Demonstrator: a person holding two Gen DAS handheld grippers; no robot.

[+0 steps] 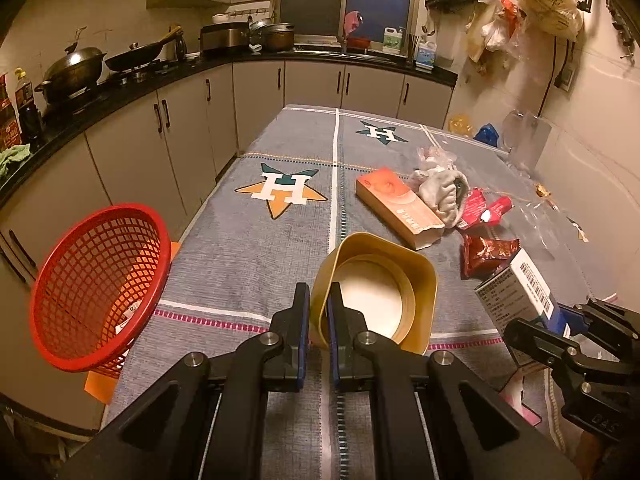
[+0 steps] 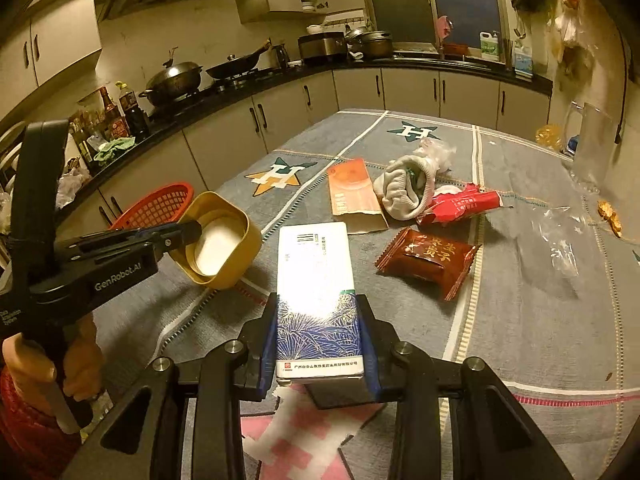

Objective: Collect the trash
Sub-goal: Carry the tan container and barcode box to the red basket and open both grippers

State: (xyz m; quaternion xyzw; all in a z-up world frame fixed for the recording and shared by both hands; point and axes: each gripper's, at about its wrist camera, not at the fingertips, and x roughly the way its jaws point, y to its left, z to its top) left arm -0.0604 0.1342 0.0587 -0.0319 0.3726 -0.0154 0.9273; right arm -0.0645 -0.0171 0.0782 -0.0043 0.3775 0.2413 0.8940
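My left gripper is shut on the rim of a gold tin and holds it above the table; the tin also shows in the right wrist view. My right gripper is shut on a white and blue box, also seen at the right in the left wrist view. A red mesh basket stands off the table's left edge. On the table lie an orange box, a grey sock, a red wrapper and a brown snack pack.
The table has a grey cloth with star prints. Clear plastic film and a clear jug are at the right. Kitchen counters with pots run along the left and back. Plastic bags hang on the right wall.
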